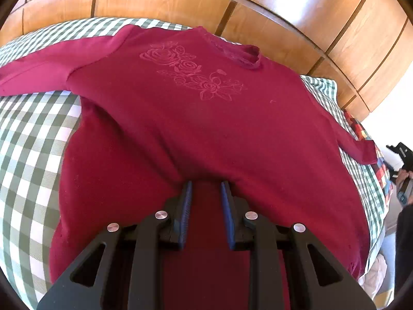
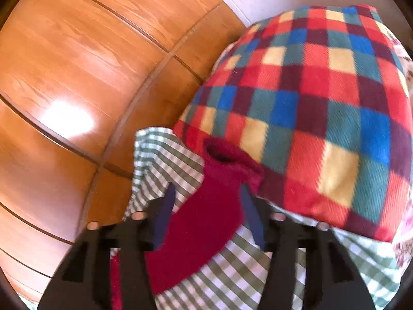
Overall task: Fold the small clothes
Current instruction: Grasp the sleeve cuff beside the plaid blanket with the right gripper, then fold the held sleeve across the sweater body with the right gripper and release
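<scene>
One wide green-checked sheet (image 1: pixel 31 139) covers the bed beside wooden panelling (image 1: pixel 284 13), and a crimson long-sleeved top (image 1: pixel 206 118) with a rose print lies spread flat across it. Multicoloured plaid fleece (image 2: pixel 322 103) is heaped at the far end. The left gripper (image 1: pixel 206 188) pinches a fold of the top's hem between nearly closed pads. The right gripper (image 2: pixel 206 193) stands apart, its pads straddling the sleeve cuff (image 2: pixel 229 162) without pressing it.

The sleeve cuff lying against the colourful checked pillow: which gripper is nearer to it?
Right. The right gripper has the sleeve cuff just past its open fingertips, the sleeve running between them. The left gripper grips the sweater's bottom hem, far from it.
</scene>
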